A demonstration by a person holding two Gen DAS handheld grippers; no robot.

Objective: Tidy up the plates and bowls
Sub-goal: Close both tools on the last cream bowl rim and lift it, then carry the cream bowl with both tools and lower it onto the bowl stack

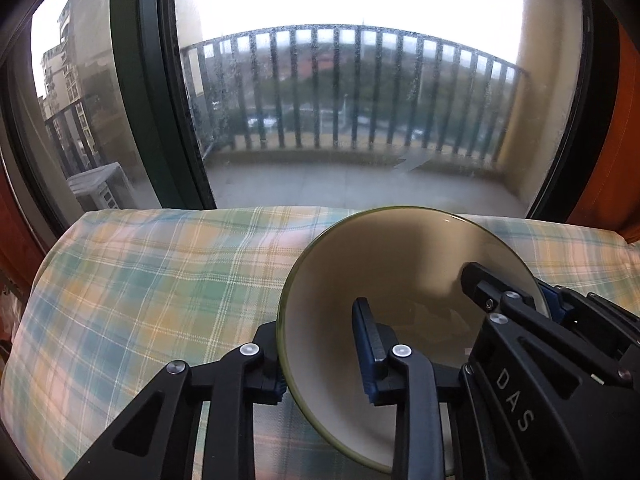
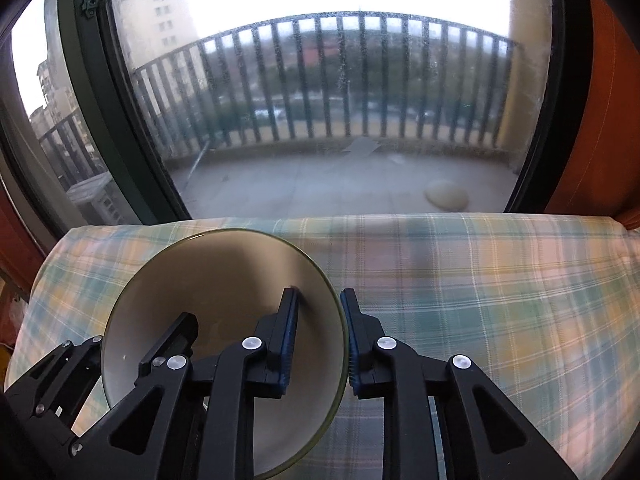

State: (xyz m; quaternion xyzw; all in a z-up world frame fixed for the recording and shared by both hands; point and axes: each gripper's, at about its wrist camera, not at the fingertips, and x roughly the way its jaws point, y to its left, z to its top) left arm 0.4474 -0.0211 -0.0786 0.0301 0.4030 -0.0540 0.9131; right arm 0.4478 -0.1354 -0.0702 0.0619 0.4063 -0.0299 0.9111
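Gripping, both claws: one pale bowl (image 1: 400, 300) with greenish rim, lifted on edge over plaid cloth (image 1: 160, 280), lower centre of both frames.
Left gripper (image 1: 320, 364): closed on left side of rim, one pad outside, one inside.
Right gripper (image 2: 320, 344): closed on right side of rim, wall pinched between blue pads.
Bowl position: tilted, mouth toward cameras, held between the two claws above cloth, not resting flat.
Risk, slip: smooth glazed wall, narrow pad contact near rim; likely to slide out if either claw loosens.
Risk, twist: opposing pulls from two hands could lever rim and crack or pop it free.
Risk, landing: soft uneven cloth; bowl may tip or roll when set down.
Left view only: right claw reaching in from lower right, lettering on its body.
Right view only: pale rounded object (image 2: 447, 195) on balcony floor beyond window (image 2: 360, 120), right of centre; left claw at lower left.
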